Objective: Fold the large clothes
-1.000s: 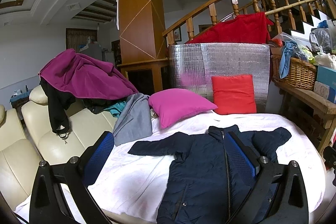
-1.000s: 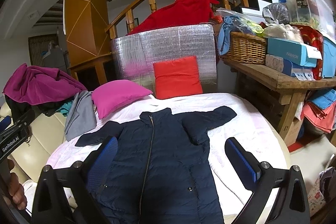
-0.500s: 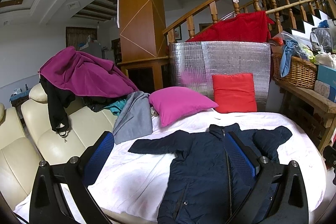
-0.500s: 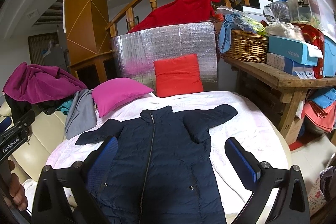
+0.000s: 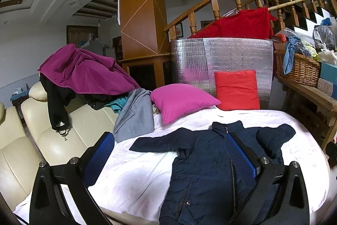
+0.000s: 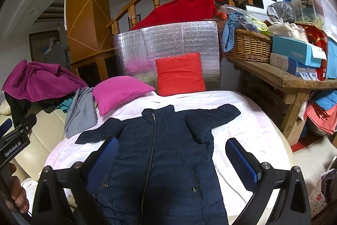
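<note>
Right wrist view: a long navy-blue quilted zip-up coat (image 6: 168, 151) lies flat, front up, on the round white-covered bed (image 6: 242, 119), collar toward the far edge, hem at the near edge. One sleeve stretches toward the left edge; the other is bent back over the coat's shoulder on the right. The right gripper (image 6: 170, 158) hovers above the coat, jaws wide apart, holding nothing. Left wrist view: the left gripper (image 5: 169, 150) hangs over the bed's near-left part, jaws equally wide, empty. A magenta square pillow (image 5: 181, 99) and a red square cushion (image 5: 237, 90) sit at the far edge.
</note>
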`<action>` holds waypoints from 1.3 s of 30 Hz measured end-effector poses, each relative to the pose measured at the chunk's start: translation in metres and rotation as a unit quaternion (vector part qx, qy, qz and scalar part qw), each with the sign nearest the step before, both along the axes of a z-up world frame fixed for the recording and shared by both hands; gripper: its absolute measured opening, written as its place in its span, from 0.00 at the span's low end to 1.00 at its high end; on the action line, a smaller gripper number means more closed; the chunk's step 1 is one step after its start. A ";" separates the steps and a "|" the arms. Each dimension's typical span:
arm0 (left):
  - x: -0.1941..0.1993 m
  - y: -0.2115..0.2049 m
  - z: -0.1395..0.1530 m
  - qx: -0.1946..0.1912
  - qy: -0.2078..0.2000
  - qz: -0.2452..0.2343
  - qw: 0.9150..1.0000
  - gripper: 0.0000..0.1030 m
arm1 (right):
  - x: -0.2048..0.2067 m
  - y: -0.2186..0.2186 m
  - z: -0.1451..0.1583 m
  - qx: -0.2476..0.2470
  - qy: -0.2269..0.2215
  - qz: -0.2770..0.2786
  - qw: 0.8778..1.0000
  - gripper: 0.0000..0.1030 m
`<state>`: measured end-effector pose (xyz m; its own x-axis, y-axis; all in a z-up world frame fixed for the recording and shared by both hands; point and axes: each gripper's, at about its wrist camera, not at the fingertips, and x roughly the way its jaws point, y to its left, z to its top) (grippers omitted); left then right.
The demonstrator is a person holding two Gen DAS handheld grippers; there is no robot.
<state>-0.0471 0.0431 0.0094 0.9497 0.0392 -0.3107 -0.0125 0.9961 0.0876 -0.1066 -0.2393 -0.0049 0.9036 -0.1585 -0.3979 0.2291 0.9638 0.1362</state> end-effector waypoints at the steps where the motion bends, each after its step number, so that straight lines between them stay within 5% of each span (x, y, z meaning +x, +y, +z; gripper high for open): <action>1: 0.002 0.000 -0.001 0.000 0.001 0.000 1.000 1.00 | 0.001 0.001 0.000 0.004 -0.002 0.000 1.000 1.00; 23: 0.059 -0.028 -0.022 0.020 0.038 0.007 0.999 1.00 | 0.073 -0.049 -0.019 0.030 0.031 -0.032 0.999 1.00; 29: 0.131 -0.065 -0.070 0.010 0.140 -0.032 0.990 1.00 | 0.127 -0.123 -0.053 0.089 0.053 -0.024 0.994 1.00; 33: 0.194 -0.097 -0.132 0.003 0.235 -0.038 0.971 1.00 | 0.169 -0.207 -0.098 0.195 0.082 0.007 0.977 1.00; 39: 0.263 -0.135 -0.205 0.004 0.290 -0.011 0.957 1.00 | 0.221 -0.324 -0.182 0.391 0.077 -0.004 0.917 1.00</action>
